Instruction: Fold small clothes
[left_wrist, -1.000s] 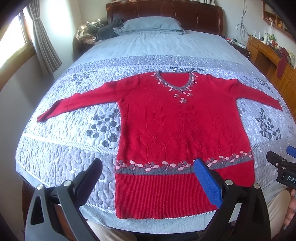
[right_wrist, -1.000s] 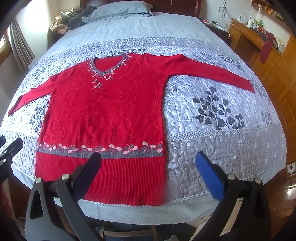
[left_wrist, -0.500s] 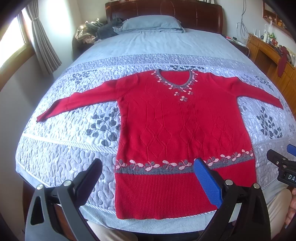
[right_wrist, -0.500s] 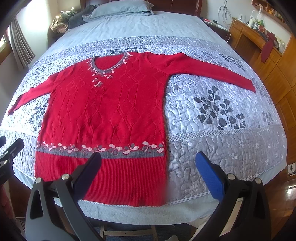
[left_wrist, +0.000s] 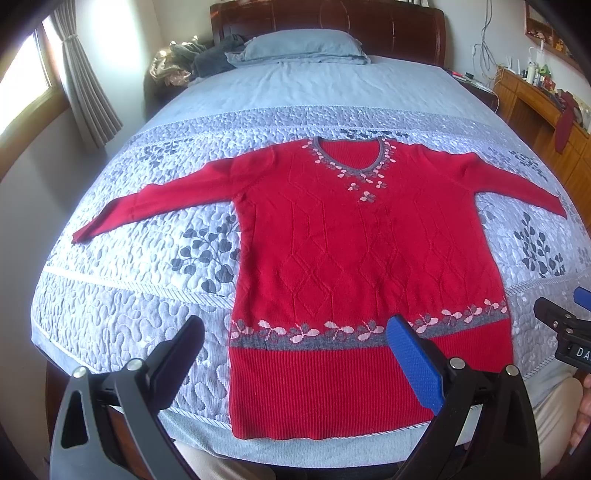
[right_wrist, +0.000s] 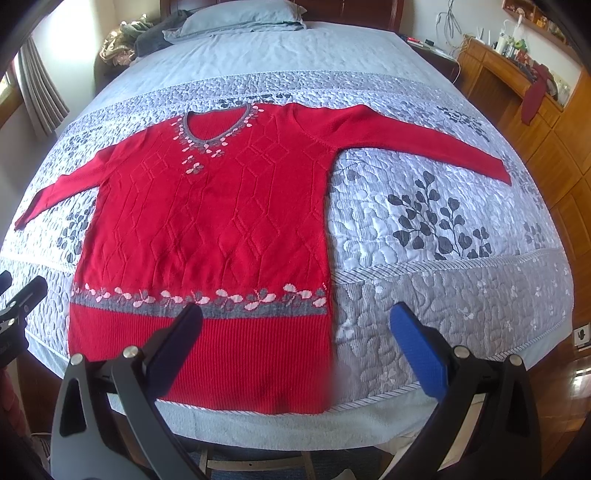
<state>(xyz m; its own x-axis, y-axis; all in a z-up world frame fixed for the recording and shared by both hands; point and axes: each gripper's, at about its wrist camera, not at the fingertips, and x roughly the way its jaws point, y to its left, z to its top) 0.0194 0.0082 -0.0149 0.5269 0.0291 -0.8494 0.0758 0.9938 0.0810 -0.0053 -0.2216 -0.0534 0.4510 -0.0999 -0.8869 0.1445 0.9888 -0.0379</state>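
A red knit sweater (left_wrist: 351, 258) lies flat and face up on the quilted bed (left_wrist: 129, 314), both sleeves spread out, hem toward me. It has a grey V-neck with pink flowers and a grey flowered band above the ribbed hem. It also shows in the right wrist view (right_wrist: 214, 229). My left gripper (left_wrist: 295, 354) is open and empty, held above the hem's left part. My right gripper (right_wrist: 295, 339) is open and empty, above the hem's right corner. Neither touches the sweater.
A grey pillow (left_wrist: 303, 46) and a heap of clothes (left_wrist: 192, 62) lie at the wooden headboard. A wooden dresser (right_wrist: 535, 110) with small items runs along the right. A window with curtain (left_wrist: 85, 81) is at the left. The bed's front edge (right_wrist: 277, 428) is just below my grippers.
Both views have shifted only slightly; the sweater sits a touch lower in each view. The sweater has not moved and both grippers stay open.
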